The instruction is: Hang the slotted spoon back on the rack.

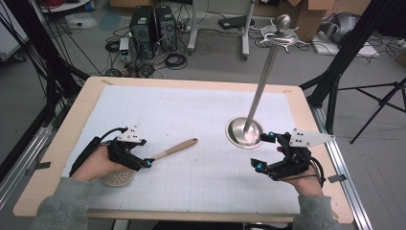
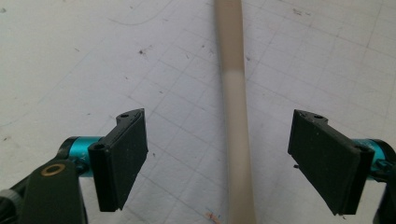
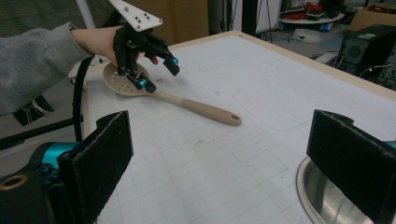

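Forearms in grey sleeves come in from the near edge of the table (image 1: pixel 57 158), each hand carrying 1 gripper. As I judge it, the work is at the grasping stage: the slotted spoon (image 1: pixel 158 155) lies flat on the white gridded mat (image 1: pixel 191 115), not yet lifted, so the pickup and whatever placement follows are left to do. The left gripper (image 1: pixel 143 160) sits low over the spoon's neck, near the perforated bowl, pointing toward the mat's middle. In the left gripper view the beige handle (image 2: pixel 236 116) runs between the 2 pads with clear gaps either side, so the jaws stand apart and grip nothing. The right gripper view shows that gripper (image 3: pixel 156 74) tilted downward, straddling the spoon where bowl meets handle. The right gripper (image 1: pixel 265 152) hovers at the near right of the mat, jaws wide open and empty, just beside the round steel base (image 1: pixel 244 132) of an upright metal stand (image 1: pixel 263 76). Farther off, computer towers (image 1: pixel 153 26) and cables sit on the floor
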`<state>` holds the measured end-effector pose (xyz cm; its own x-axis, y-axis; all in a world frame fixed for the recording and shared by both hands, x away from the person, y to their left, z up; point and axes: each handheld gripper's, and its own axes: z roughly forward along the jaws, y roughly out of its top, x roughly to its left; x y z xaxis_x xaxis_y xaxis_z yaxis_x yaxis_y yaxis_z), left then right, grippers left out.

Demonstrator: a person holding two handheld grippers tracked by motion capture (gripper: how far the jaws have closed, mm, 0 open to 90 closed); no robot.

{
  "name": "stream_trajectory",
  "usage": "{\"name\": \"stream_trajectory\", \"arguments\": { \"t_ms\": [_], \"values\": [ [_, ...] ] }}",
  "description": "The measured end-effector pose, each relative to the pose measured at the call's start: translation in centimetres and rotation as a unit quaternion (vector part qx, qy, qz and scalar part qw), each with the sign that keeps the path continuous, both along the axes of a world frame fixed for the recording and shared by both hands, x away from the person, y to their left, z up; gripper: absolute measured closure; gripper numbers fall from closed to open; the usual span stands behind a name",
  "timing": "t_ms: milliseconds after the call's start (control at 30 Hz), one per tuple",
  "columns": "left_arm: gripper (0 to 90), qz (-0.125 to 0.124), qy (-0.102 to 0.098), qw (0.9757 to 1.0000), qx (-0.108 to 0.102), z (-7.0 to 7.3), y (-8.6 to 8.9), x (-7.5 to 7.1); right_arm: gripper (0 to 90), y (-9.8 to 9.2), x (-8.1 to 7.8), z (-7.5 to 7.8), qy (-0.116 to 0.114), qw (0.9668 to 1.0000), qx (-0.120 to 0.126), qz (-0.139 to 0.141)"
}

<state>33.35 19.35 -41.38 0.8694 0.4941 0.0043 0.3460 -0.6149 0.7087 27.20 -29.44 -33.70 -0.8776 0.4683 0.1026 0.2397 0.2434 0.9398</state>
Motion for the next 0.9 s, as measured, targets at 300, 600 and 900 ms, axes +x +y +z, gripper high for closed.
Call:
{"name": "stream_trajectory", "arguments": {
  "t_ms": [300,600,900],
  "values": [
    [25.8,-0.022,0.03,0.9988,0.031,0.29,-0.07,0.13,6.0,-0.08,-0.14,-0.06,0.001,1.0,-0.003,-0.002],
    [34.9,-0.024,0.042,0.9967,0.065,-0.1,-0.63,0.14,6.1,-0.22,-0.31,-0.08,0.0,1.0,-0.004,-0.004],
    [48.3,-0.035,0.049,0.9938,0.093,-0.24,-0.95,0.03,6.0,-0.45,-0.47,-0.18,0.003,1.0,-0.003,-0.007]
  ]
}}
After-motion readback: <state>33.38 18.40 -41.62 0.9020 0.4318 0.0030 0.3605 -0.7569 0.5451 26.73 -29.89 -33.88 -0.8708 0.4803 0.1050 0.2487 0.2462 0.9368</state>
